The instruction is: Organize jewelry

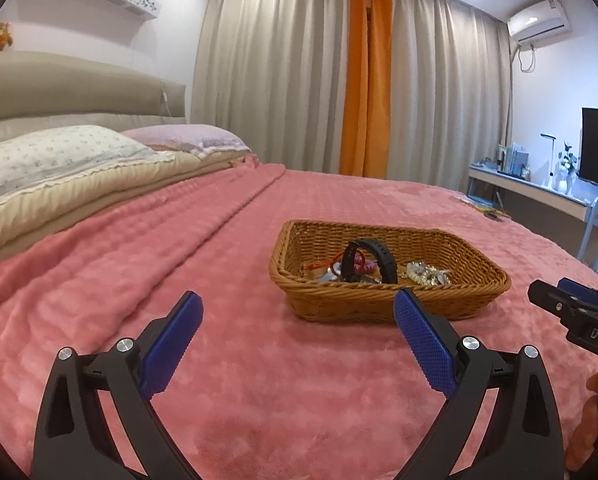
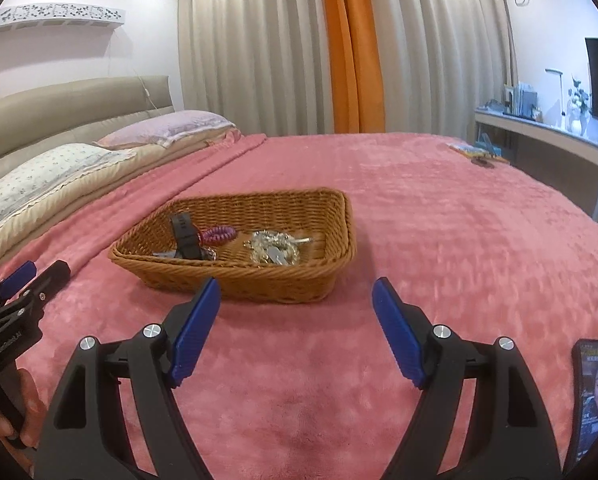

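A brown wicker basket [image 1: 451, 246] sits on the pink bedspread; it also shows in the right wrist view [image 2: 299, 208]. Inside lie a black watch band [image 1: 381, 258] [image 2: 185, 234], a red-purple coil bracelet [image 1: 365, 266] [image 2: 219, 234] and a heap of gold and silver jewelry [image 1: 425, 272] [image 2: 271, 250]. My left gripper [image 1: 297, 308] is open and empty, just short of the basket's near wall. My right gripper [image 2: 297, 294] is open and empty, close in front of the basket. Each gripper shows at the edge of the other's view [image 1: 555, 300] [image 2: 35, 276].
Pink blanket [image 2: 439, 240] covers the bed, pillows [image 1: 51, 152] and headboard at the left. A phone with a lit screen [image 2: 593, 396] lies at the right near edge. Small items [image 2: 475, 152] lie on the far right of the bed. Desk, TV and curtains stand behind.
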The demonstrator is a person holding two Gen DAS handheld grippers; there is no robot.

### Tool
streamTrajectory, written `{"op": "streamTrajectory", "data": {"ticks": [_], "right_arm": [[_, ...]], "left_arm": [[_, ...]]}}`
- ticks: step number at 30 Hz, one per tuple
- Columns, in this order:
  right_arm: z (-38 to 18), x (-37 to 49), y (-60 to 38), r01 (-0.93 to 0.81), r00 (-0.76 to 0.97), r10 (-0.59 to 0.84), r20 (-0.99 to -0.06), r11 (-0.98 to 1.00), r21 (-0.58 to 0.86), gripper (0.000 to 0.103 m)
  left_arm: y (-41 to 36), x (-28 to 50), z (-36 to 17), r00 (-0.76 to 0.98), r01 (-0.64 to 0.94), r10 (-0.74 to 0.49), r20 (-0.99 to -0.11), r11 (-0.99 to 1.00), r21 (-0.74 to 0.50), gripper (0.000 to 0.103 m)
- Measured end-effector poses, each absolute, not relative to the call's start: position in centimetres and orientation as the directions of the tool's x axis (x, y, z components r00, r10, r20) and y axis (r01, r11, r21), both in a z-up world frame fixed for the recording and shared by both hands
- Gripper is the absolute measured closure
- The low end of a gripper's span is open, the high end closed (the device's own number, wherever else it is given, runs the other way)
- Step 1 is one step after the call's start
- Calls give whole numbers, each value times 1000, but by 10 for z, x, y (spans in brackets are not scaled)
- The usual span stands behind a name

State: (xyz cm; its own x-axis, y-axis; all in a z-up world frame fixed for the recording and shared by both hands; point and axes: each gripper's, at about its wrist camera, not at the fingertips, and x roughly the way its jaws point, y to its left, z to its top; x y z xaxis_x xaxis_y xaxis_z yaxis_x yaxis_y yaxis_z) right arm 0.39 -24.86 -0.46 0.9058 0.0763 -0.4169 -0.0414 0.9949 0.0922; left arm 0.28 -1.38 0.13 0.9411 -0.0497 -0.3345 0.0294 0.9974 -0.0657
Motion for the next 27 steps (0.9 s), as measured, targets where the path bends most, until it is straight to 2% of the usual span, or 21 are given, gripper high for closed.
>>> {"op": "streamTrajectory", "data": {"ticks": [10, 27], "right_arm": [[-11, 7, -243, -44, 902, 65, -427, 997, 58, 28], [-13, 7, -239, -38, 902, 57, -428, 998, 51, 28]], "left_arm": [[-31, 5, -5, 931, 53, -44, -362, 998, 15, 9], [-33, 10, -7, 917, 55, -42, -397, 998, 24, 8]]}}
